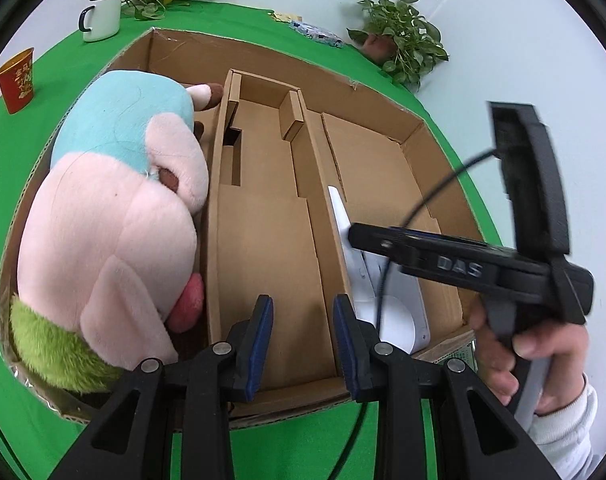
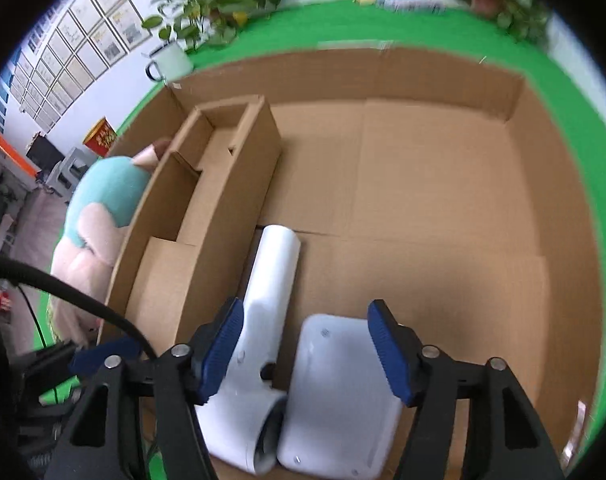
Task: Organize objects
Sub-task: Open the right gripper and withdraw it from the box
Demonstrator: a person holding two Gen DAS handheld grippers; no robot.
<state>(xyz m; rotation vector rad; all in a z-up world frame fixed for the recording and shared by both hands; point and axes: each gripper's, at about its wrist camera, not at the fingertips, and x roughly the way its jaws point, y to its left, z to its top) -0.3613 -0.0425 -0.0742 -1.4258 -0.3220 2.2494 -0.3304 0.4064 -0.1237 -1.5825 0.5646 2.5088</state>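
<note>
Though boxed, white hair dryer (image 2: 263,320) glossy

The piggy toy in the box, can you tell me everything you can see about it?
The plush pig is soft and fuzzy, with a pale pink head, floppy ear, brown nostrils and a pink-red tongue. It has a light blue body, a green furry tuft at its near end, and a brown-tipped foot at the far end. It lies on its side, filling the left compartment of the cardboard box, pressed against the cardboard divider. Neither gripper touches it.
</note>
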